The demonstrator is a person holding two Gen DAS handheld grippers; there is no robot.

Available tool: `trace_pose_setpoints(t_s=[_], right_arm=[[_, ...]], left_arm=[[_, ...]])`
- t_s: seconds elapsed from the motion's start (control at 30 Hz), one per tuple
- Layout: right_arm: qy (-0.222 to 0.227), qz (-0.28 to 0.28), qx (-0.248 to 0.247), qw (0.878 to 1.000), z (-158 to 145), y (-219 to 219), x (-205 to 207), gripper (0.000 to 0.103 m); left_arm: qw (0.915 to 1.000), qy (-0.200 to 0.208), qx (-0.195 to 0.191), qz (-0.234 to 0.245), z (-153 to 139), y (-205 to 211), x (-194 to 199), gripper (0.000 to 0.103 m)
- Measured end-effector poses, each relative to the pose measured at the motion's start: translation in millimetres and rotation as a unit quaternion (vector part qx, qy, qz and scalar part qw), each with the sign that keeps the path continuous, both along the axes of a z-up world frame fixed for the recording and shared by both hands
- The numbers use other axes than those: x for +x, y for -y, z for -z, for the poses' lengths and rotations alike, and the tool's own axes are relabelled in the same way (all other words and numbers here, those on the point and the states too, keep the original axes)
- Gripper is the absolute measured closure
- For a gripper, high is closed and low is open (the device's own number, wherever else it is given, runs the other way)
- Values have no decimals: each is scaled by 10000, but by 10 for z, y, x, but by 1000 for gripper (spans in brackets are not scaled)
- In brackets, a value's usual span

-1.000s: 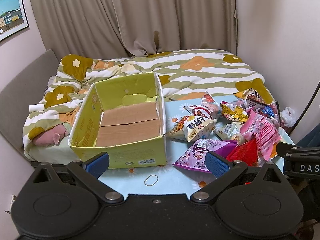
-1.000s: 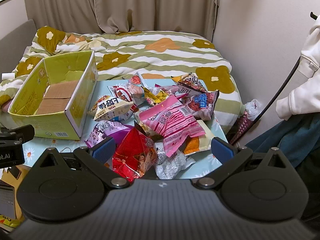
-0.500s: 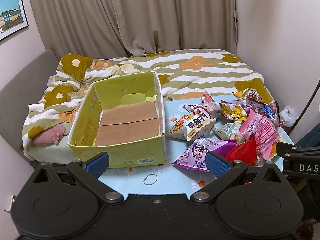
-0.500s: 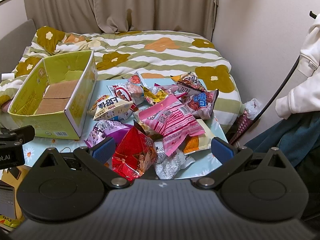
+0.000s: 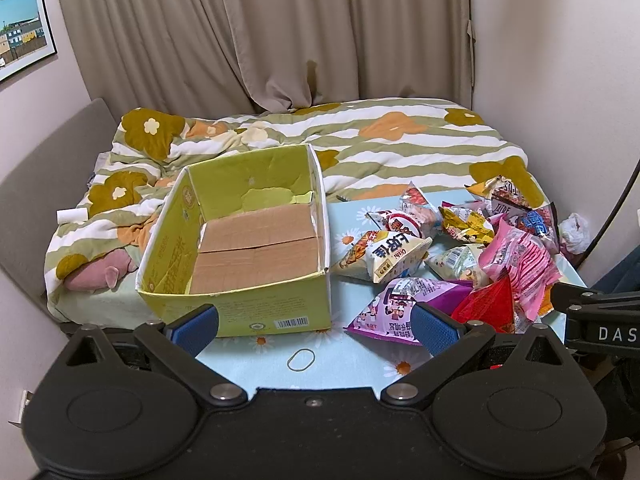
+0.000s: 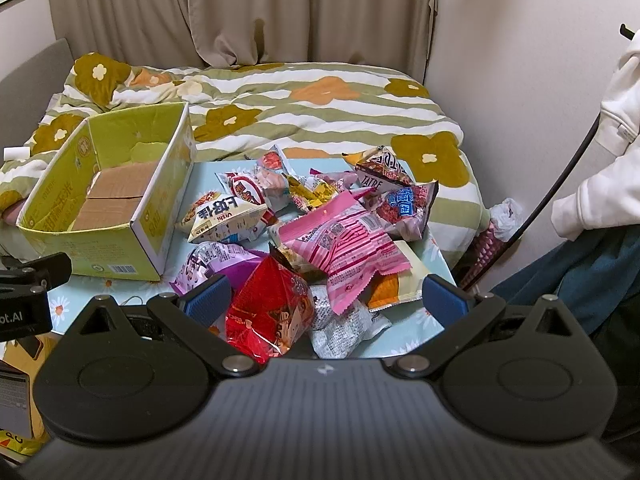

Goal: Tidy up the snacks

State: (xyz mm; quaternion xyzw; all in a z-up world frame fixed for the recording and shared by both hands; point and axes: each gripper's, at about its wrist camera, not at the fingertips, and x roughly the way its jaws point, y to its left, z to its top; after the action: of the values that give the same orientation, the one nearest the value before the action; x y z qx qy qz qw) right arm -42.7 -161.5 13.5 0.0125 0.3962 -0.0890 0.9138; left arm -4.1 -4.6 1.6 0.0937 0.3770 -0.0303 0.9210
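Right wrist: right gripper [image 6: 326,300] fingers spread above snacks [image 6: 344,236].

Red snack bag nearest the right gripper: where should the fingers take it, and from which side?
Probably at the peaked top seam of the red snack bag, coming from above. The bag stands puffed like a tent, its ridge uppermost and free, and the open right gripper already straddles it.

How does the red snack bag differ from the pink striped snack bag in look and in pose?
The red snack bag is plain red and puffed into a peak; the pink striped snack bag is striped and lies flatter. The red one sits nearer the right gripper. Both are sealed and outside the box.
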Motion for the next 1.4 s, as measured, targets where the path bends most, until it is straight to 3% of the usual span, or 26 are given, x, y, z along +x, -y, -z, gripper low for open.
trace_pose_setpoints(t_s=[1.2, 1.4], right_arm=[[9, 25, 6, 10000, -6, 2, -18, 0], [-21, 24, -7, 10000, -34, -8, -1, 0]], left_arm=[[10000, 16, -14, 58, -31, 13, -38, 0], [9996, -3, -137, 240, -52, 18, -39, 0]])
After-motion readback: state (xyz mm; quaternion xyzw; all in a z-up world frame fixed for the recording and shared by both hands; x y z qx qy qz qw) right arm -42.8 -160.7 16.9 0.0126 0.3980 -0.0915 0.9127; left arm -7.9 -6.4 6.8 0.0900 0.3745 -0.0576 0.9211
